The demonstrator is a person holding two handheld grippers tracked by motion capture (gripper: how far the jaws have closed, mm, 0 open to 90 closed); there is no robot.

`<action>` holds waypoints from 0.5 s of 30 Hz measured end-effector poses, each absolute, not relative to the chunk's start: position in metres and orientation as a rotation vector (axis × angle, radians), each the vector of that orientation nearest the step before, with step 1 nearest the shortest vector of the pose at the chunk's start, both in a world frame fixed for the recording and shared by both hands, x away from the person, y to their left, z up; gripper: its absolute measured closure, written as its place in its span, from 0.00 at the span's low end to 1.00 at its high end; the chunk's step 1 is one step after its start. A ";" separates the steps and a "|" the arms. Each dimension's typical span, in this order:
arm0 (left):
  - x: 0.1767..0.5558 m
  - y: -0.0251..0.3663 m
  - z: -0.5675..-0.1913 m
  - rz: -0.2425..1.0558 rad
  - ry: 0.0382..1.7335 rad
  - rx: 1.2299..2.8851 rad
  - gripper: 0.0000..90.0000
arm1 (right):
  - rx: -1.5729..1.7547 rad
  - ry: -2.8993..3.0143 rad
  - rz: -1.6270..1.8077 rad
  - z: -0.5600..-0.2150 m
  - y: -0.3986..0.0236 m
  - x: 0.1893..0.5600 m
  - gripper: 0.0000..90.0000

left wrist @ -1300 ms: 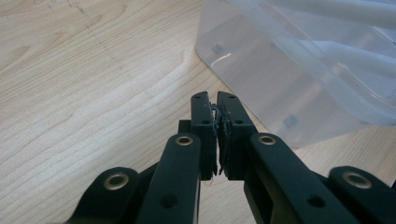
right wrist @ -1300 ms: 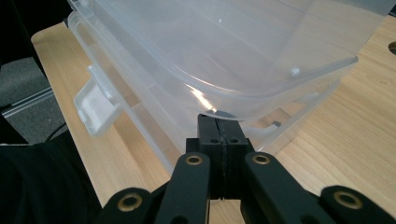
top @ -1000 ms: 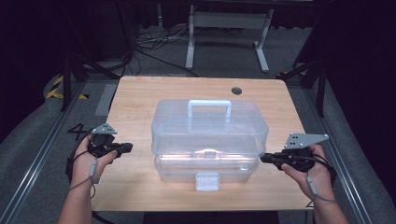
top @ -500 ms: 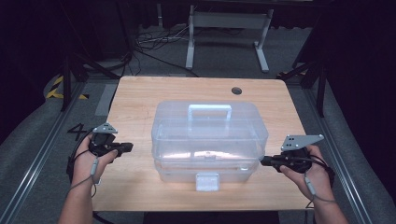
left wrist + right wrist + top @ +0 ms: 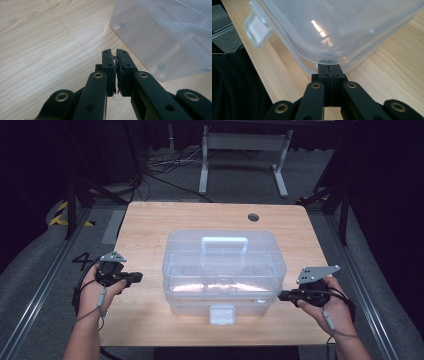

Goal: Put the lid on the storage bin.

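Note:
A clear plastic box (image 5: pixel 225 270) with a lid, a top handle (image 5: pixel 224 242) and a white front latch (image 5: pixel 222 314) sits mid-table. My left gripper (image 5: pixel 136 278) rests left of the box, a short gap away, jaws shut on nothing. In the left gripper view its tips (image 5: pixel 116 53) hover over bare wood, with the box (image 5: pixel 162 35) corner to the right. My right gripper (image 5: pixel 281 295) is shut, and its tips touch the box's front right corner. In the right gripper view they (image 5: pixel 331 67) sit just under the lid's rim (image 5: pixel 337 53), with the latch (image 5: pixel 257 27) at upper left.
The wooden table (image 5: pixel 150 225) has a round hole (image 5: pixel 253 217) near its far edge. Behind it a metal stand (image 5: pixel 240 150) and cables (image 5: pixel 160 165) lie on the floor. Bare wood runs on both sides of the box.
The box's lid looks slightly lower than a second ago. Both hands and grippers have stayed where they were.

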State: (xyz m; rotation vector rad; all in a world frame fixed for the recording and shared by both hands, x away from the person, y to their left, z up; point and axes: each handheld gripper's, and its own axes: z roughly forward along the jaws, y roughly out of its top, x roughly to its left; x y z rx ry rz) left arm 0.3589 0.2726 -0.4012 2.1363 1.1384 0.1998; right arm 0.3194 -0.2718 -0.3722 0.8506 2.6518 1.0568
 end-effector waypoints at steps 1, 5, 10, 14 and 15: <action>0.359 0.273 -0.401 0.200 1.139 2.140 0.95 | 0.849 2.656 1.047 -0.372 -0.272 0.319 1.00; 0.359 0.272 -0.401 0.205 1.134 2.146 0.94 | 0.845 2.669 1.024 -0.374 -0.270 0.320 1.00; 0.359 0.272 -0.402 0.194 1.130 2.148 0.95 | 0.841 2.688 0.982 -0.376 -0.269 0.320 1.00; 0.359 0.273 -0.402 0.196 1.135 2.145 0.95 | 0.842 2.697 0.968 -0.376 -0.268 0.320 1.00; 0.359 0.273 -0.402 0.192 1.135 2.143 0.95 | 0.842 2.703 0.964 -0.376 -0.268 0.320 1.00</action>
